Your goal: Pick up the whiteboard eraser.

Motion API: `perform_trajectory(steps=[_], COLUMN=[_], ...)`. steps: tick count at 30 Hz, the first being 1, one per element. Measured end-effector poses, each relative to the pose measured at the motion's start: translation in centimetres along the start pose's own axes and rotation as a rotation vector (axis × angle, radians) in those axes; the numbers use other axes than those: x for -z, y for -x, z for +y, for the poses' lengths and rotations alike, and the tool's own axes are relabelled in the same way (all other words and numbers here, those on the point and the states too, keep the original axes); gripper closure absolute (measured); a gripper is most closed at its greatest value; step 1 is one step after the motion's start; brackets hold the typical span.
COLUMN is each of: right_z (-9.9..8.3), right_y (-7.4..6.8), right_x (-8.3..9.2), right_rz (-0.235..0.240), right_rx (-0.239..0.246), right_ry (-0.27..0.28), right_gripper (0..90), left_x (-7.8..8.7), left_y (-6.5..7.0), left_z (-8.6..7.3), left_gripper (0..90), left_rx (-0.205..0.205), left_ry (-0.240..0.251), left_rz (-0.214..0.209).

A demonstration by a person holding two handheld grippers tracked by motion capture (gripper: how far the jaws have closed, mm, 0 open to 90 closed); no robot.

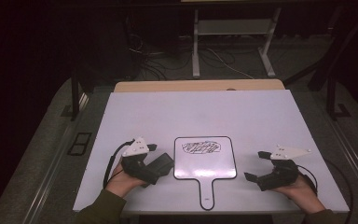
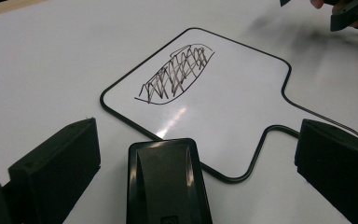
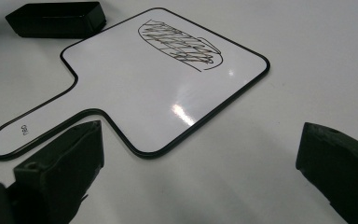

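A: We start w/ the whiteboard paddle (image 1: 205,161). It lies flat on the white table (image 1: 121,121), near the front edge, handle toward the person, between the two grippers. A black scribble (image 1: 201,148) sits in the upper part of its face.

B: And the eraser (image 1: 160,167)?

A: A black block just left of the board. In the left gripper view it lies between the jaws, its far end at or just over the board's edge; we can't tell which. The left gripper (image 1: 154,159) stands spread wide, pads clear of the eraser on both sides, so nothing is gripped yet.

B: Right side?

A: The right gripper (image 1: 256,164) is wide open too, holding nothing, well apart from the board's right edge, aimed toward it.

B: Risks from here?

A: Our judgement only. 1) If the left jaws close off-centre, the eraser could twist or skid out on the slick table. 2) If wiping starts w/ the board unpinned, it would prob. slide or spin, since nothing holds it. 3) The right gripper pressing on the glossy face at an angle could slip off. 4) The handle end is near the front edge; a pull that way could drag it over.

B: Containers?

A: No tray, bin or box on the table, so no contents to report.
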State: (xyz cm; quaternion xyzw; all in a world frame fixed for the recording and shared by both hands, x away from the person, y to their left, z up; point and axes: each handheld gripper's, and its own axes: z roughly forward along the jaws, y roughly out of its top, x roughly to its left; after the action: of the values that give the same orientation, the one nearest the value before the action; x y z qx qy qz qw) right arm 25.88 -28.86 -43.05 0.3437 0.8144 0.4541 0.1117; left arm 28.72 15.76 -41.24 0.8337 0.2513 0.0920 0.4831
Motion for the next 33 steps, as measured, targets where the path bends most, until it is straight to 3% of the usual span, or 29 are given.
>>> perform_trajectory(steps=[21, 33], right_z=[-0.2, -0.1], right_y=[0.3, 0.1], right_x=[0.3, 0.2], right_rz=[-0.008, -0.015], right_rx=[-0.008, 0.005], right_ry=[0.022, 0.017], right_gripper=[0.0, 0.0], left_x=[-0.8, -1.1], left_y=[0.0, 0.4], left_z=[0.6, 0.5], left_gripper=[2.4, 9.2], left_rx=[0.006, -0.014], left_ry=[-0.031, -0.101], left_rz=[0.012, 0.035])
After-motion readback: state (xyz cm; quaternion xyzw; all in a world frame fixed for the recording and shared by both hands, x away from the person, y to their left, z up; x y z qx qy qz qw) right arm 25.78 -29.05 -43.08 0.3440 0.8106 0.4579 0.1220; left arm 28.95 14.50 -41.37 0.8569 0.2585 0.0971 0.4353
